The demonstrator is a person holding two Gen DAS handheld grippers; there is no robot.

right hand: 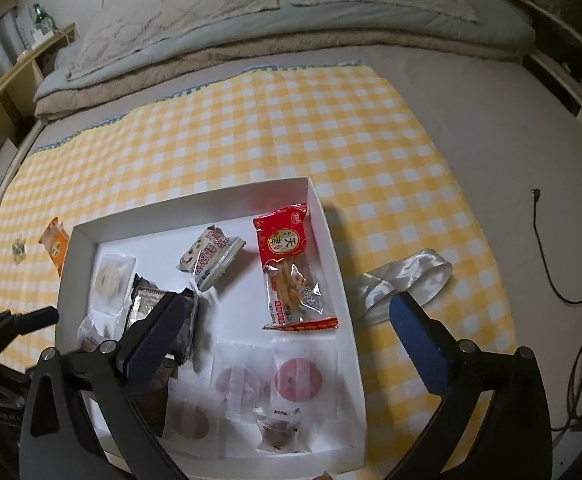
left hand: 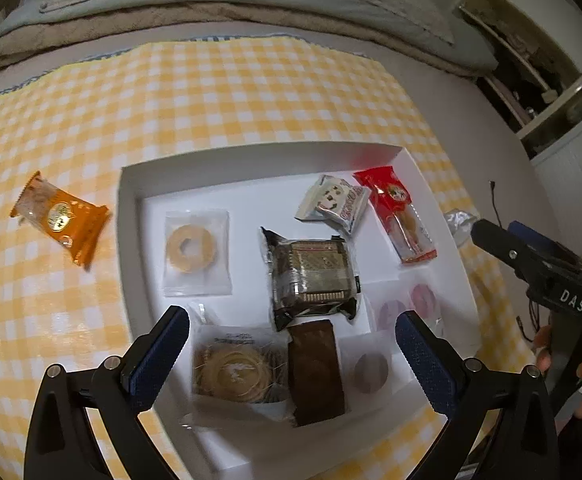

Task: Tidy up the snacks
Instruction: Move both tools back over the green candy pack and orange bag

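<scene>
Dim rm: bed (right hand: pixel 331 80) w/ folded blankets (right hand: pixel 219 20), wooden shelf (right hand: pixel 7 80) left

Checked cloth (left hand: pixel 251 92) on bed (right hand: pixel 471 128), bearing white box (left hand: pixel 259 160).

Dim indoor light, strong fisheye bending, perhaps slight blur nearby.

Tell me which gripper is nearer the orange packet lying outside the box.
Left. The left gripper hangs open over the box's near-left part, on the side where the orange packet lies on the cloth. The right gripper is open over the box's far side from it.
</scene>
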